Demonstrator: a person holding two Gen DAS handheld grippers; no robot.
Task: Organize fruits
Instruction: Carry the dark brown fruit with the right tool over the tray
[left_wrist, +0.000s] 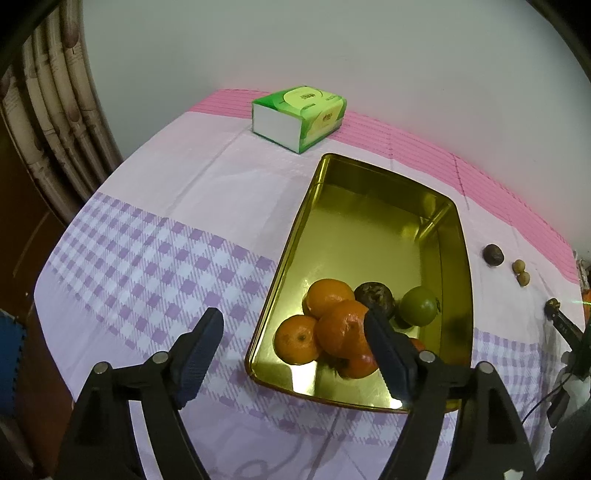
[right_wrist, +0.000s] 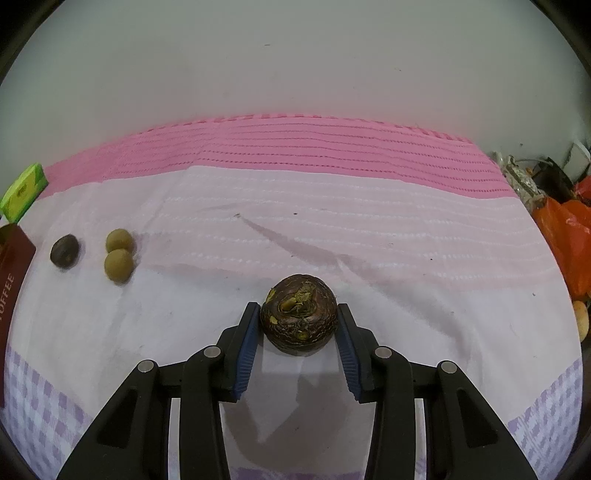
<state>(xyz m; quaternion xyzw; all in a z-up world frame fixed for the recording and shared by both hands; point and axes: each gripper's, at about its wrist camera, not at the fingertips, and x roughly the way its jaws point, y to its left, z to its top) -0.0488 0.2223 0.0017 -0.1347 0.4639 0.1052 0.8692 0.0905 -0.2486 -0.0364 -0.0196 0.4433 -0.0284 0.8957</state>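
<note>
Where left wrist shows gold tray (left_wrist: 291, 254), right wrist shows clamped dark fruit (right_wrist: 298, 319)

Looks like a home, living or dining corner. Bench against a plain painted wall, covered with a pink and lilac checked tablecloth (left_wrist: 155, 266). Green tissue pack (left_wrist: 299, 116) at the far edge, patterned curtain (left_wrist: 55, 110) far left, crumpled orange plastic bags (right_wrist: 565, 240) piled at the right end. Loose fruit and a gold tin tray (left_wrist: 369, 229) as the container.
</note>
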